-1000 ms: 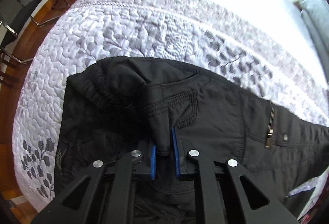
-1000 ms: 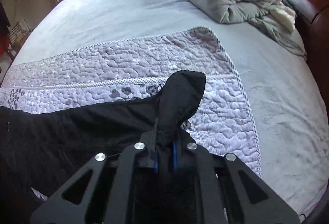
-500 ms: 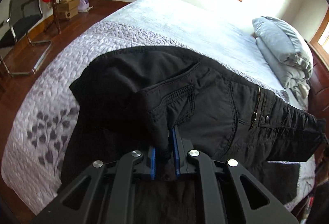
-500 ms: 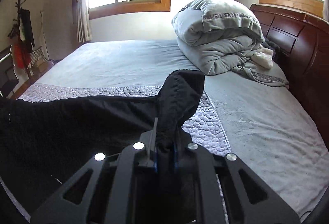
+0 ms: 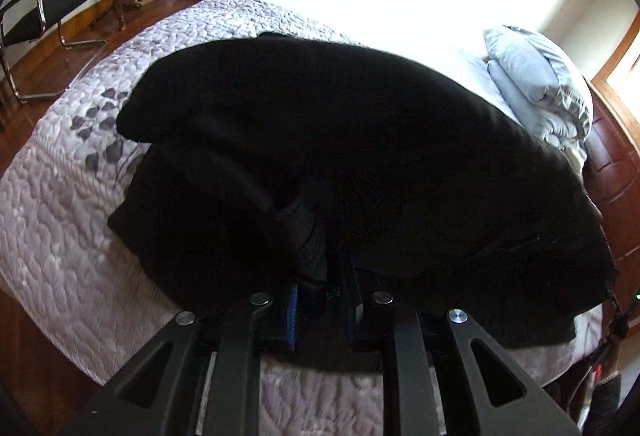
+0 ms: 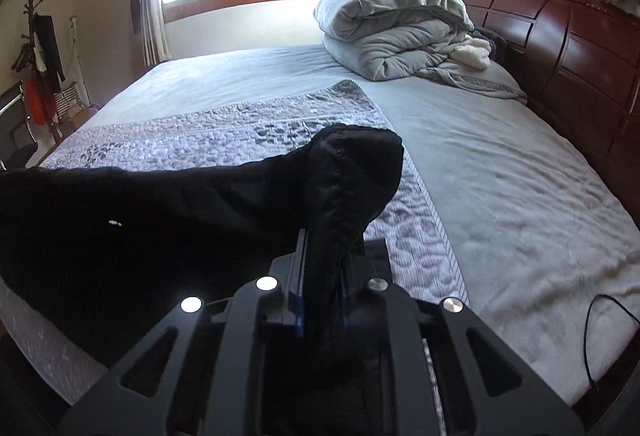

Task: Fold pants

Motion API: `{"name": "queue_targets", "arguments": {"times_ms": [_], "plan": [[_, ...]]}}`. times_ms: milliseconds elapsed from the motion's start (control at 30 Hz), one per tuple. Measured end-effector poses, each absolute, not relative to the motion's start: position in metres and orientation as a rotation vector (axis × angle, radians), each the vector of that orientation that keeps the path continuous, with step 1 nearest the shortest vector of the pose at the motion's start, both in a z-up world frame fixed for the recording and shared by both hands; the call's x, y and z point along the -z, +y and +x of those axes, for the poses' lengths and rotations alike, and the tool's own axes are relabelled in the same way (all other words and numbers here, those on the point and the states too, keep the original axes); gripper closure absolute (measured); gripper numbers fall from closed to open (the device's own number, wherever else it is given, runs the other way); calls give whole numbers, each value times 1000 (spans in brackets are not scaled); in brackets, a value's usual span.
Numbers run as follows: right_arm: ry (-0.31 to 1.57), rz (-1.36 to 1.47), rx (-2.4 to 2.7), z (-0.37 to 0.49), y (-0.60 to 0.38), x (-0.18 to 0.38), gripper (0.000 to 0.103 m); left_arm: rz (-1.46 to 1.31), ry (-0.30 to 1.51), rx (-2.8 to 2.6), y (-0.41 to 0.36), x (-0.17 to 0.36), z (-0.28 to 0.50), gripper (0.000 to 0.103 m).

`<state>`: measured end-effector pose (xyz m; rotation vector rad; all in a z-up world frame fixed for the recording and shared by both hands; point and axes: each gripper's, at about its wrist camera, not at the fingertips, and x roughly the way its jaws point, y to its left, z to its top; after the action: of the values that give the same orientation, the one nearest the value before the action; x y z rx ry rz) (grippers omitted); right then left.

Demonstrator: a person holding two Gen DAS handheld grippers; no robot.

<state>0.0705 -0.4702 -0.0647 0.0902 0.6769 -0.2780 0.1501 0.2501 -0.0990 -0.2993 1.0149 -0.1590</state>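
Over quilted bed: left tongs just easing apart, black pants fold between; right tongs clamp pants hem.

Home bedroom: bed, folded duvet, headboard.
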Motion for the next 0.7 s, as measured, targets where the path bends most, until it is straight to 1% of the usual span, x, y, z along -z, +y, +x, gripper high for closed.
{"name": "queue_targets", "arguments": {"times_ms": [33,67,100,133,167,200,233,267,300,333,367,400,500,600,633,700], "plan": [[679,92,286,63,-469,70,90,-283,1016,154,249,103,145,83],[682,97,293,57,-466,72,83,-265,1019,150,247,107,139,80],[688,101,310,51,-464,75,71,-260,1029,147,247,111,135,78],[690,98,330,45,-462,76,62,-266,1034,145,248,113,131,71],[691,96,345,40,-461,77,46,-275,1036,136,251,115,123,62],[694,93,350,36,-460,77,44,-281,1032,125,254,116,116,58],[700,92,351,31,-458,78,44,-292,1022,121,256,114,109,49],[707,94,346,27,-455,79,42,-314,1007,128,260,112,98,38],[715,97,340,23,-452,79,37,-326,1006,132,262,110,91,34],[725,98,336,19,-448,80,35,-339,1013,141,263,110,83,30],[736,97,333,16,-445,81,30,-368,1020,165,264,110,75,30],[745,99,328,13,-442,82,27,-397,1023,184,266,111,70,30],[776,114,314,5,-431,87,26,-535,1025,277,270,116,55,28],[796,161,299,-2,-426,93,25,-694,987,338,278,118,49,26],[799,180,294,-5,-425,95,25,-729,977,343,278,115,53,24],[794,208,294,-10,-423,95,25,-714,1001,284,277,115,61,20]]}}
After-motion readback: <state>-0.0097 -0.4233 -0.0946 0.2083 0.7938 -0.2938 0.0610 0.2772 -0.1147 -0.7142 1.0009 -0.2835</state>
